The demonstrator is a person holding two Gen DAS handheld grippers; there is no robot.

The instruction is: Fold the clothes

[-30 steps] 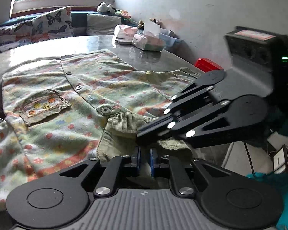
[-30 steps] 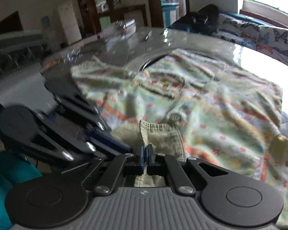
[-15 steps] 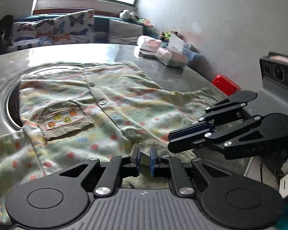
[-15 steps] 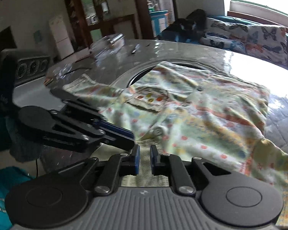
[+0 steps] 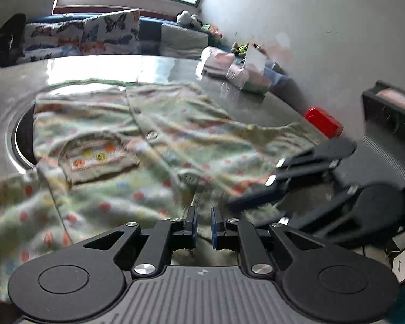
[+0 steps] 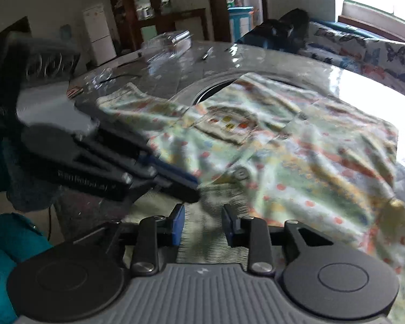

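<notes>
- On the round grey surface (image 5: 162, 67) ahead of you the patterned shirt (image 5: 154, 162) lies spread front-up, its chest pocket (image 5: 97, 156) showing and its corduroy collar (image 6: 218, 197) nearest you at the surface's edge.
- Your right tool (image 6: 202, 222) has just been opening; its pads stand apart over the collar and press on nothing.
- Your left tool (image 5: 202, 222) has its pads close together with a narrow gap; collar cloth lies in line with that gap, but blur keeps me from telling whether it is pinched.
- Judging from this, you are at the end of laying the shirt flat, with no fold made yet.
- The next move calls for you to free the left tool too, then take one side or sleeve (image 6: 127, 100) at its edge and carry it across toward the button line, keeping the rest from dragging.
</notes>
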